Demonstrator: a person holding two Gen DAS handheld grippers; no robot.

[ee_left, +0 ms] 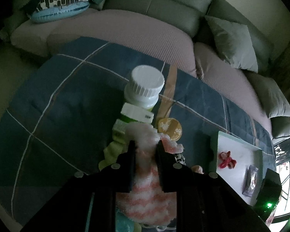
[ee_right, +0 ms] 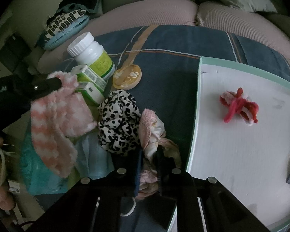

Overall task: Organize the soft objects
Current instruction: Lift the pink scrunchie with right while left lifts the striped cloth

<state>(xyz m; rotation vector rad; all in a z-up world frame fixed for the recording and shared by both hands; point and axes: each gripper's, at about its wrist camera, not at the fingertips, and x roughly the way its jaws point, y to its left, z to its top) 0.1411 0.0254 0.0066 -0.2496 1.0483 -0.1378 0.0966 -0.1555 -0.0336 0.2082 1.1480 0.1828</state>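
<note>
Right wrist: left jaws grip pink sock [ee_right: 54, 119], right pale cloth [ee_right: 154, 135]; bottle [ee_right: 92, 56] behind.

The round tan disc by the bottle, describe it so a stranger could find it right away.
On the blue plaid blanket, left of the white tray, stands a white pill bottle. The tan disc lies flat beside its base, the only hard round yellowish thing there, flecked with white.

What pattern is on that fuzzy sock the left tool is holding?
Pink-and-white zigzag stripes on the fuzzy sock, clearest in the right wrist view.
</note>
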